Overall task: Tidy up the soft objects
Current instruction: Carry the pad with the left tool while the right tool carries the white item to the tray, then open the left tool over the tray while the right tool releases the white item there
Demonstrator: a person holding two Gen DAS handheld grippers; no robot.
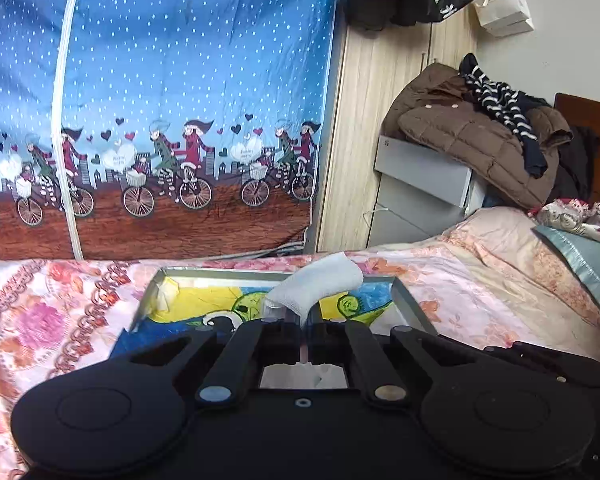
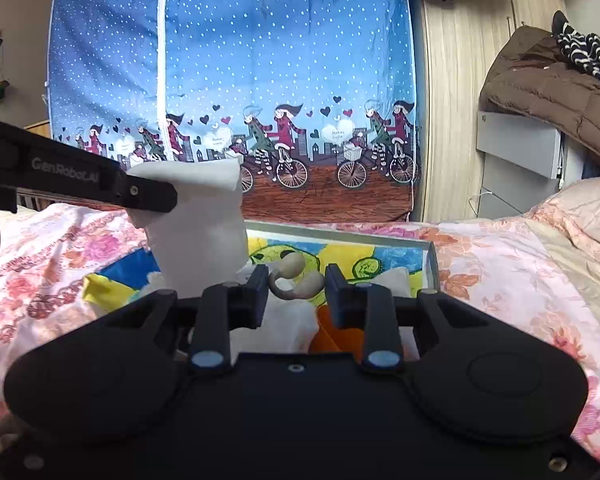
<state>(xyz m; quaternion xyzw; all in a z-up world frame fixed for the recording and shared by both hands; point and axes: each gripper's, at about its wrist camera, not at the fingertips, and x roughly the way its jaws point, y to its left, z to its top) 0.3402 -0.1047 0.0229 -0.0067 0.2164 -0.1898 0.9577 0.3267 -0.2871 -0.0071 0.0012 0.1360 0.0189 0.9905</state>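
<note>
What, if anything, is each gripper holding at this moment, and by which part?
The left gripper is shut on a white cloth, pinching it at one edge so the rest hangs free. The right gripper is partly open and holds nothing.

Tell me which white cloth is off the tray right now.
The white gauze-like cloth pinched in the left gripper, hanging over the silver-rimmed tray; the other white cloth lies inside it.

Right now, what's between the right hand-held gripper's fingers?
Right wrist view: nothing gripped. The right hand-held gripper stands part open; through the gap a beige curved object lies beyond on the tray, with white cloth below.
</note>
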